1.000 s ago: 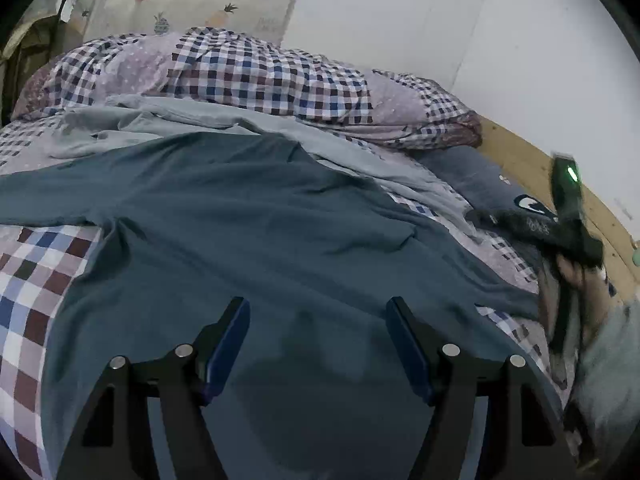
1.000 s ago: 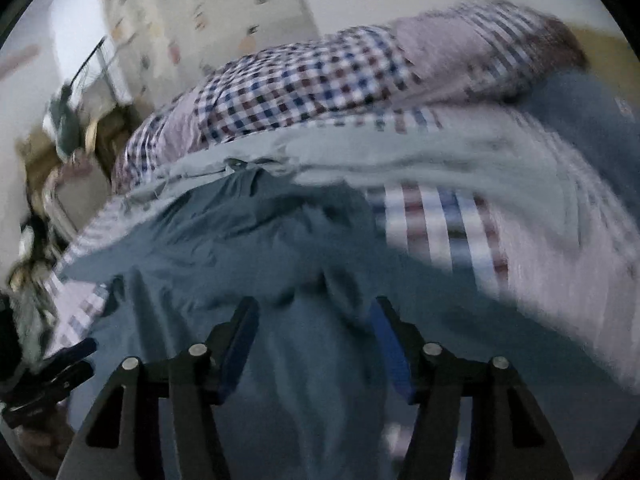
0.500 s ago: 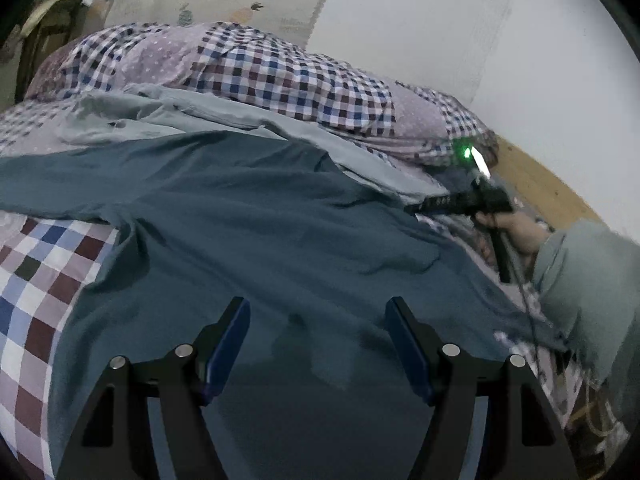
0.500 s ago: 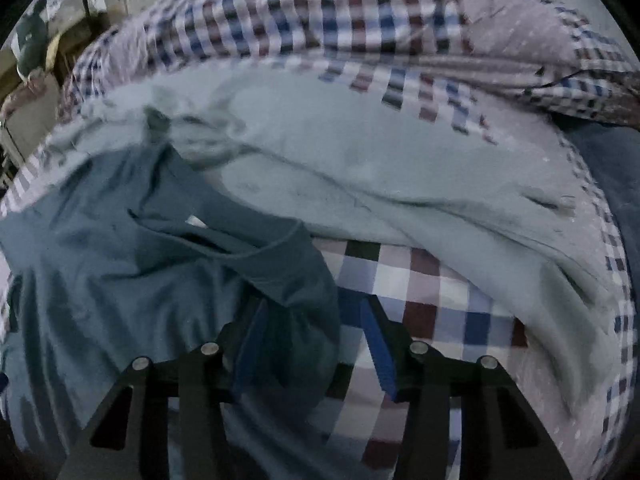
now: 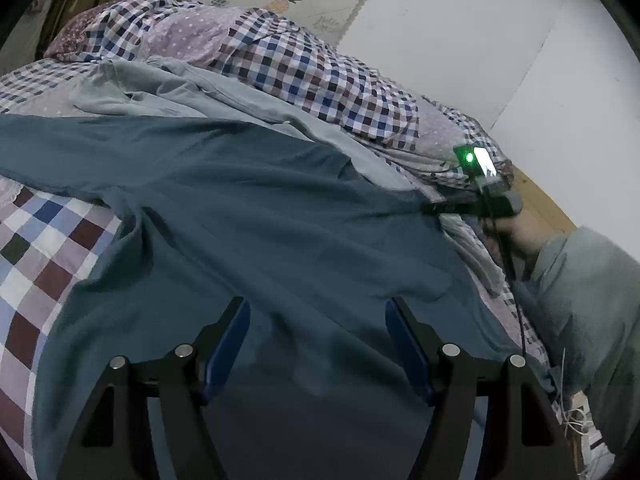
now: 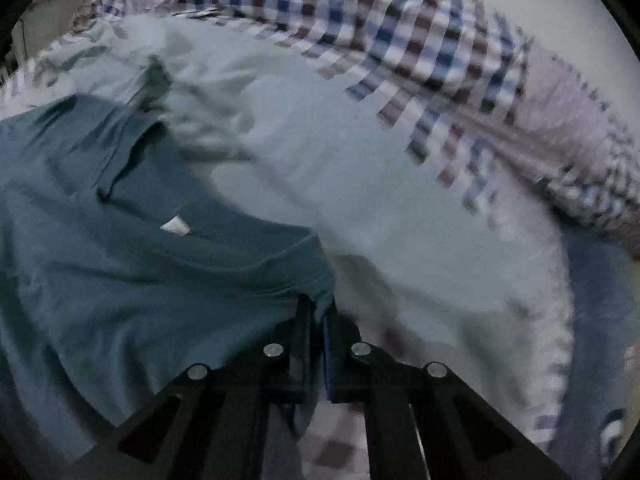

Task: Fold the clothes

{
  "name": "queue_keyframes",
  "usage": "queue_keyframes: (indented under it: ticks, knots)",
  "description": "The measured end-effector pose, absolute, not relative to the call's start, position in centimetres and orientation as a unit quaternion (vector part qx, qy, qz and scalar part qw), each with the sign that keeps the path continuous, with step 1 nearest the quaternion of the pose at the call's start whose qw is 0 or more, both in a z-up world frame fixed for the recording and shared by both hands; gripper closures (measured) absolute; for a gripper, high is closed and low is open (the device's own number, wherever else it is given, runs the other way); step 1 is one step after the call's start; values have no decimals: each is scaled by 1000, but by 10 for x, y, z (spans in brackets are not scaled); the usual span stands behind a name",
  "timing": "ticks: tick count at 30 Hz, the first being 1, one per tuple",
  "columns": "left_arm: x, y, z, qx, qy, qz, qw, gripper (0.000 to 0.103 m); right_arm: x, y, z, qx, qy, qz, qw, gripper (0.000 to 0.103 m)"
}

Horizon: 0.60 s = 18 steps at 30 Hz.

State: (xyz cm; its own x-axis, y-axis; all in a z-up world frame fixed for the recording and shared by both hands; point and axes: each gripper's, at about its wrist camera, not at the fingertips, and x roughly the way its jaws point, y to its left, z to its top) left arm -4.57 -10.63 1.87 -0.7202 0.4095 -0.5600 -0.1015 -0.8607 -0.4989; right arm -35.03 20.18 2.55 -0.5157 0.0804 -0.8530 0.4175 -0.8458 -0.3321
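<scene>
Only right wrist view shows right tool (image 6: 318, 312) pinching teal shirt (image 6: 140, 272).

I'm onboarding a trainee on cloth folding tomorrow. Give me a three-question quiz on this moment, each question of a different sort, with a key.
1. True or false: the left gripper is clamped on the teal shirt.
2. What has the right gripper pinched? A) the pale grey garment B) the teal shirt's edge C) the checked quilt
3. Fill in: the small white tag sits at the shirt's ____.

Key: 1 false, its jaws stand open above the cloth; 2 B; 3 neckline.
</scene>
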Motion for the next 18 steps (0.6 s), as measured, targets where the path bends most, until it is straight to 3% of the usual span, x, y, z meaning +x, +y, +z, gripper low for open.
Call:
queue_keyframes:
  ticks: [5,9,12,14,16,18]
  knots:
    - [-48,-103,20,-347,-231,897,147,29,-367,183,30,431,290,-854,29,99]
    - [-47,-99,20,-352,-213,899,148,29,-376,175,-4,465,323,-824,-16,97]
    - [-46,-101,20,-354,-207,900,146,29,-371,190,4,479,300,-824,-31,91]
    - [-48,-107,21,-352,-219,898,146,29,-362,202,29,461,258,-848,-32,64]
    - [-48,-113,21,-350,-230,897,145,29,-353,202,58,430,217,-876,11,50]
    - [-48,-116,23,-345,-235,898,141,29,-348,188,75,409,193,-888,80,46]
